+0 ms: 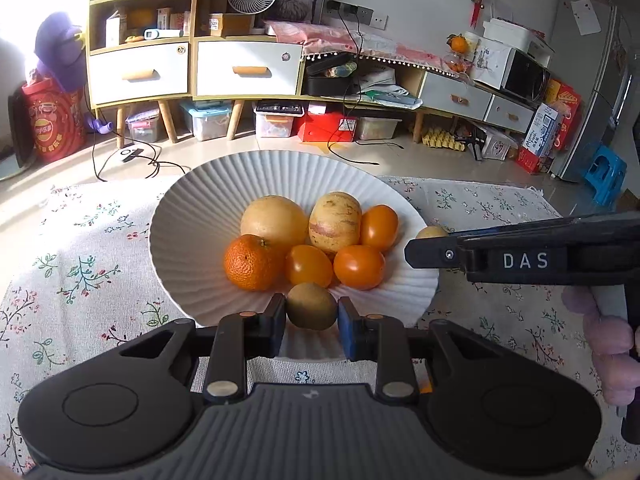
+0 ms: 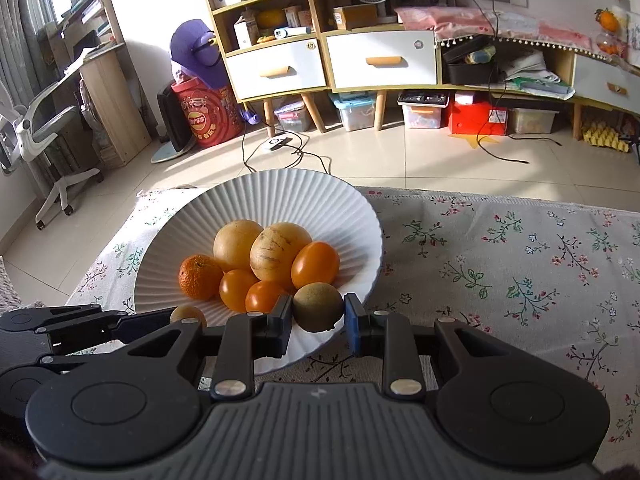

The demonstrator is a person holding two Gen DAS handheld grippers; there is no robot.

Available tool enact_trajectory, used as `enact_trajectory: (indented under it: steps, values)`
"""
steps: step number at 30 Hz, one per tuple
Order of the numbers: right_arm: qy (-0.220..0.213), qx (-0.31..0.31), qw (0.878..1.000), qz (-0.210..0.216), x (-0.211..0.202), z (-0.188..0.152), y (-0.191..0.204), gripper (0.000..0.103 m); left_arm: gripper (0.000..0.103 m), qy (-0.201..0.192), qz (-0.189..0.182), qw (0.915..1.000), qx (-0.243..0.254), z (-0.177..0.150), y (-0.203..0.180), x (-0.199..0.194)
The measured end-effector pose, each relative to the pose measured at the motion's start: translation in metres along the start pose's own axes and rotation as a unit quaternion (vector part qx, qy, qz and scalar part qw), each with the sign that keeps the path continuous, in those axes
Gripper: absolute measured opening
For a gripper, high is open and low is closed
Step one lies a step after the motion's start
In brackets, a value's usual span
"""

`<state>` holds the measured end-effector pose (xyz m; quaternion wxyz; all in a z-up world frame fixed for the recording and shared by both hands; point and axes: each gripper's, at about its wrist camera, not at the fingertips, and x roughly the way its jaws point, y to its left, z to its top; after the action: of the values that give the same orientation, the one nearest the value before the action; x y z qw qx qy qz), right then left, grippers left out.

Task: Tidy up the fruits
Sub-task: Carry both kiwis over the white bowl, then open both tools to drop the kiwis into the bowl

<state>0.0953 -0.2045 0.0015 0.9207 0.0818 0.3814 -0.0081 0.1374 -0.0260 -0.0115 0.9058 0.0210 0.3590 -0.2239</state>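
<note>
A white ribbed bowl [image 1: 192, 216] on the flowered tablecloth holds a mandarin [image 1: 252, 262], two pale yellow round fruits [image 1: 334, 220] and three orange tomato-like fruits [image 1: 358, 266]. My left gripper [image 1: 311, 316] is shut on a brown-green kiwi [image 1: 311, 306] over the bowl's near rim. My right gripper [image 2: 318, 314] is shut on a second kiwi [image 2: 319, 307] over the bowl's [image 2: 280, 200] right near rim. The right gripper shows from the side in the left wrist view [image 1: 424, 240], with its kiwi [image 1: 430, 233] peeking out. The left gripper's kiwi [image 2: 188, 315] shows in the right wrist view.
The flowered tablecloth [image 2: 500, 260] stretches to the right of the bowl. Beyond the table edge lie a tiled floor with cables [image 2: 288, 152], a low cabinet with drawers [image 2: 380, 64], storage boxes and an office chair [image 2: 44, 128].
</note>
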Motion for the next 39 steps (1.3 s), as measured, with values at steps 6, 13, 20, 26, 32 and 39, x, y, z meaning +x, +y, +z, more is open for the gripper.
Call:
enact_trajectory:
  steps: [6, 13, 20, 26, 32, 39]
  values:
    - [0.001, -0.034, 0.999, -0.002, 0.012, 0.003, 0.008, 0.025, 0.015, 0.002, -0.001, 0.9999, 0.014, 0.003, -0.001, 0.011]
    - [-0.006, -0.046, 0.999, -0.01, 0.02, 0.006, 0.009, 0.025, 0.015, 0.001, -0.009, 0.9998, 0.02, 0.005, 0.002, 0.017]
    - [-0.008, -0.044, 0.999, -0.014, 0.027, 0.007, 0.012, 0.025, 0.016, -0.003, -0.005, 0.9998, 0.018, 0.006, 0.003, 0.021]
    - [-0.002, -0.027, 1.0, -0.008, 0.023, 0.008, 0.011, 0.028, 0.032, 0.001, 0.001, 0.9998, 0.021, 0.008, 0.003, 0.015]
    - [-0.001, -0.023, 1.0, -0.007, 0.006, 0.007, 0.013, 0.052, 0.057, 0.004, 0.009, 0.9996, 0.025, 0.006, 0.001, 0.0]
    - [-0.004, -0.024, 1.0, -0.016, -0.017, 0.005, 0.018, 0.072, 0.076, 0.008, 0.017, 0.9993, 0.033, 0.004, 0.0, -0.021]
